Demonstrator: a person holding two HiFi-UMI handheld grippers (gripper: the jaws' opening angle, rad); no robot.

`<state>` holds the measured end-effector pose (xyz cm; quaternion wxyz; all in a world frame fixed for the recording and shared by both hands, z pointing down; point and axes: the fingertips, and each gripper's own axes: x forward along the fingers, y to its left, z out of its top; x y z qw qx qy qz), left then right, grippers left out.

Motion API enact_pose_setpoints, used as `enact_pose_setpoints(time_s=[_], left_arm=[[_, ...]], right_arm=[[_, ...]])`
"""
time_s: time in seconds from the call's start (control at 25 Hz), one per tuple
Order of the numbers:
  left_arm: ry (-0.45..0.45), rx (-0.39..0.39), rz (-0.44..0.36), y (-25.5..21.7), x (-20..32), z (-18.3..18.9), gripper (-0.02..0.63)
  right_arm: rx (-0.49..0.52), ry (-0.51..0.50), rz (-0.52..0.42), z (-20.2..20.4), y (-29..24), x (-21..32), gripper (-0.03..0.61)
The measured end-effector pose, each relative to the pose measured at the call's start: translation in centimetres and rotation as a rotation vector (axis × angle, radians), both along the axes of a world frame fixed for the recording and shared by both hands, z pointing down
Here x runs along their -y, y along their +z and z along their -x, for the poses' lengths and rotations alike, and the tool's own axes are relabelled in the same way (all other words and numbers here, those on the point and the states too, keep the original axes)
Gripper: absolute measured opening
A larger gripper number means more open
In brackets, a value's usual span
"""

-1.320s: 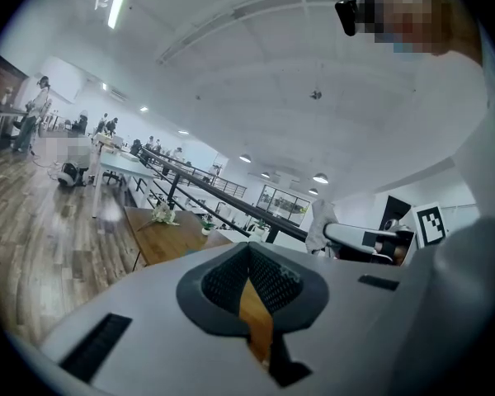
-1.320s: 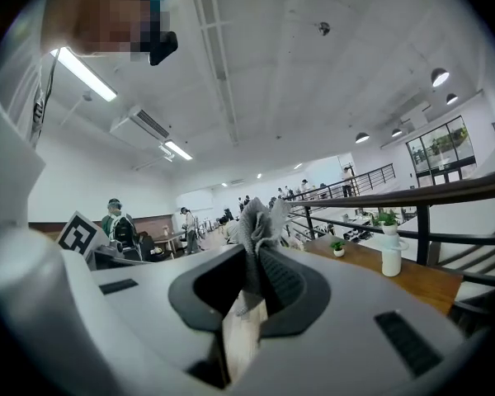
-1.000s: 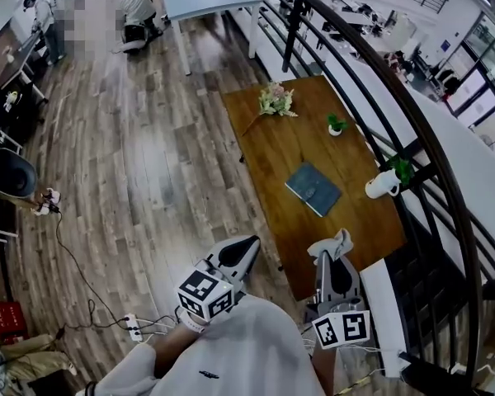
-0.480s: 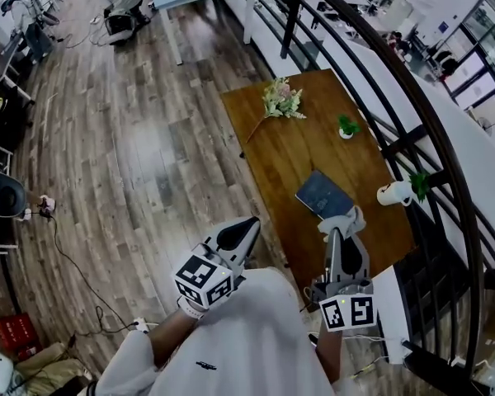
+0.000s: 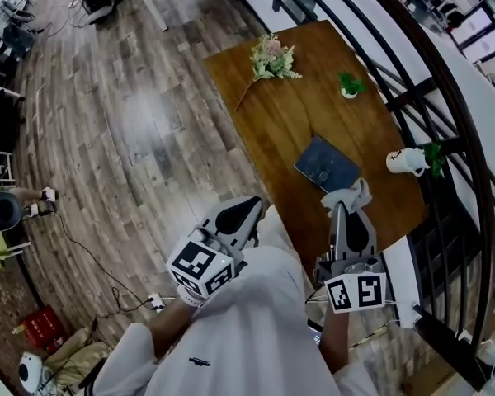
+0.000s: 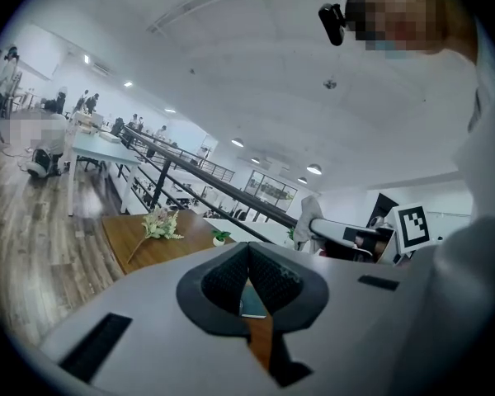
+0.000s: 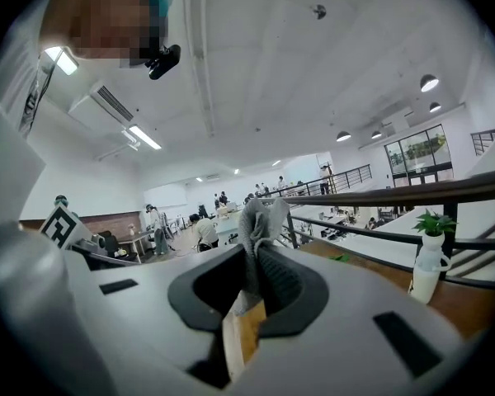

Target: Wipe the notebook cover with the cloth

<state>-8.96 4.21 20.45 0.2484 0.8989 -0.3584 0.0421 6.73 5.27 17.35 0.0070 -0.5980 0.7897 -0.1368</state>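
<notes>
A dark blue notebook [image 5: 326, 164] lies flat on the brown wooden table [image 5: 289, 114], toward its near right part. My right gripper [image 5: 348, 202] is shut on a grey cloth [image 5: 347, 195], which sticks up from its tips just short of the notebook's near corner. The right gripper view shows the cloth [image 7: 260, 219] pinched between the jaws of the right gripper [image 7: 256, 261]. My left gripper [image 5: 249, 207] hangs left of the table's near corner, shut and holding nothing. In the left gripper view, a slice of the notebook [image 6: 252, 303] shows below the tips of the left gripper [image 6: 248, 252].
A bunch of flowers [image 5: 271, 58] lies at the table's far end. A small green plant [image 5: 351, 83] and a white vase [image 5: 406, 162] stand along the right edge, beside a black railing [image 5: 445, 106]. Wooden floor [image 5: 132, 139] spreads to the left, with cables on it.
The view has come closer to the table. My right gripper with the cloth has moved forward, up to the notebook's near corner. The left gripper keeps its place beside the table.
</notes>
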Motion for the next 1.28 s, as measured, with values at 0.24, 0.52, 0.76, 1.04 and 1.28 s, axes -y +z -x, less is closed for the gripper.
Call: enact_pose_setpoints(time_s=[0.24,0.52,0.76,1.04,1.28], left_arm=[[0.021,0.039,0.031,3.0,3.8,-2.8,0.02],[0.026,0.041,0.083,6.1,6.4,-4.9,0.02],[0.028,0.049,0.144,8.6,6.4,-5.9,0.02],[0.038,0.077,0.173,11.6,7.9,-7.1,0.02],[0.037,0.082,0.197,13.5,8.9,-7.7,0.02]], right_arm=[[0.029,-0.015,0.081,-2.4,4.3,4.5,0.041],[0.045,-0.033,0.163,-3.5,8.5,8.8,0.043],[0.047,-0.077,0.202,-3.5,10.7,9.4,0.043],[0.066,-0.096,0.25,-4.4,14.0,12.7,0.043],[0.092,-0.104,0.307,-4.7,17.5,14.7,0.042]])
